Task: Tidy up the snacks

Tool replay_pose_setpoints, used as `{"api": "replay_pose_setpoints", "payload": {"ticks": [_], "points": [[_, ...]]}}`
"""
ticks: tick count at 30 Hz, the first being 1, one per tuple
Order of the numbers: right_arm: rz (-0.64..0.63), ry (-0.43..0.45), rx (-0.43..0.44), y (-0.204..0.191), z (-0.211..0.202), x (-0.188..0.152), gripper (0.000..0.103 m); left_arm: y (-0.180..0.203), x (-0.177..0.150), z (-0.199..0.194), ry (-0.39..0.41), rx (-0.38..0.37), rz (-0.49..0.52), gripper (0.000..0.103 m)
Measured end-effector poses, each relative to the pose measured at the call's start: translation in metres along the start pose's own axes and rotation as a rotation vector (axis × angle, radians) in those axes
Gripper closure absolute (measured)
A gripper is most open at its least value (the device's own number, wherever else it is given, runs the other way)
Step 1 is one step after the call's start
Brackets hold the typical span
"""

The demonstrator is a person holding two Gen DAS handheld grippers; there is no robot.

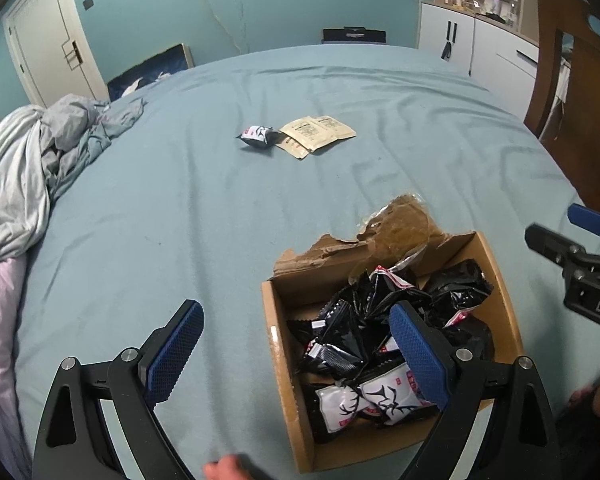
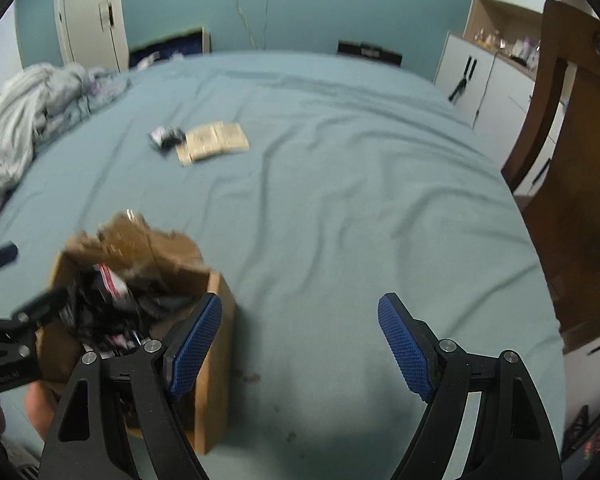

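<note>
Your left gripper [image 1: 296, 344] gapes empty over the snack box [image 1: 284, 360]; your right gripper [image 2: 300, 344] — wide, empty — above the sheet [image 2: 340, 200]

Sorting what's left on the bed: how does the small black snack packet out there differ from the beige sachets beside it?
The black snack packet is dark with a white printed panel and looks puffed; the beige sachets are pale tan with small print and lie flat. The packet is single; the sachets overlap in a small fanned stack. Both lie on the bedsheet, outside the cardboard box, touching or nearly so.
</note>
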State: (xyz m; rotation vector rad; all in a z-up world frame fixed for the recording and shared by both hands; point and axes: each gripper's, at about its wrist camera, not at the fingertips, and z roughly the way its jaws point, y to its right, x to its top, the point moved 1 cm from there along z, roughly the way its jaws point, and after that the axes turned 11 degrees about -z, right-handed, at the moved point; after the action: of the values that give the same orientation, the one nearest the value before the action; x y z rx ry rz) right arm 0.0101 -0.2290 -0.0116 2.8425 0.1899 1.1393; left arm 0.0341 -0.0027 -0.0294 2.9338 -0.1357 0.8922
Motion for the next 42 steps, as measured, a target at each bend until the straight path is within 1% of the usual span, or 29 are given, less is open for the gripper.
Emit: {"api": "replay_pose_setpoints", "payload": {"ticks": [2,3,5,6,9,12,13,16,21,26,28,34,39,42], "points": [[0.025,0.041,0.031,0.0,-0.001,0.001,0.023,-0.001,0.0,0.0,-0.003,-0.005,-0.006,0.007],[0.027,0.036,0.056,-0.001,0.0,0.0,0.023,-0.001,0.001,0.0,-0.001,-0.007,-0.006,0.007],[0.005,0.03,0.16,-0.003,0.002,-0.002,0.023,0.0,0.001,-0.002,0.012,-0.003,0.001,0.007],[0.019,0.036,0.212,0.0,0.002,-0.003,0.023,0.002,0.001,-0.003,0.021,0.002,0.008,0.007],[0.058,0.016,0.253,0.006,0.005,-0.005,0.023,0.005,0.001,-0.007,0.039,-0.002,0.014,0.007],[0.094,-0.02,0.273,0.014,0.01,-0.004,0.023,0.008,0.001,-0.008,0.049,-0.004,0.027,0.007],[0.095,-0.026,0.273,0.017,0.01,-0.002,0.023,0.009,0.001,-0.008,0.052,0.002,0.032,0.007],[0.056,-0.041,0.223,0.018,0.007,0.002,0.023,0.009,0.002,-0.005,0.057,0.019,0.035,0.007],[-0.013,-0.039,0.172,0.005,0.0,0.008,0.023,0.007,0.004,-0.004,0.035,-0.006,0.009,0.007],[-0.061,-0.013,0.144,-0.006,-0.002,0.013,0.023,0.008,0.004,-0.005,0.041,-0.008,0.011,0.007],[-0.07,-0.011,0.141,-0.011,0.004,0.013,0.023,0.008,0.004,-0.005,0.041,-0.008,0.011,0.007],[-0.092,-0.019,0.13,-0.006,0.018,0.021,0.023,0.008,0.006,-0.001,0.02,-0.017,-0.006,0.007],[-0.146,-0.017,0.092,-0.004,0.033,0.034,0.023,0.009,0.009,-0.003,0.024,-0.028,-0.014,0.007],[-0.144,-0.016,0.083,0.0,0.045,0.04,0.023,0.009,0.01,-0.004,0.024,-0.038,-0.02,0.007]]}}
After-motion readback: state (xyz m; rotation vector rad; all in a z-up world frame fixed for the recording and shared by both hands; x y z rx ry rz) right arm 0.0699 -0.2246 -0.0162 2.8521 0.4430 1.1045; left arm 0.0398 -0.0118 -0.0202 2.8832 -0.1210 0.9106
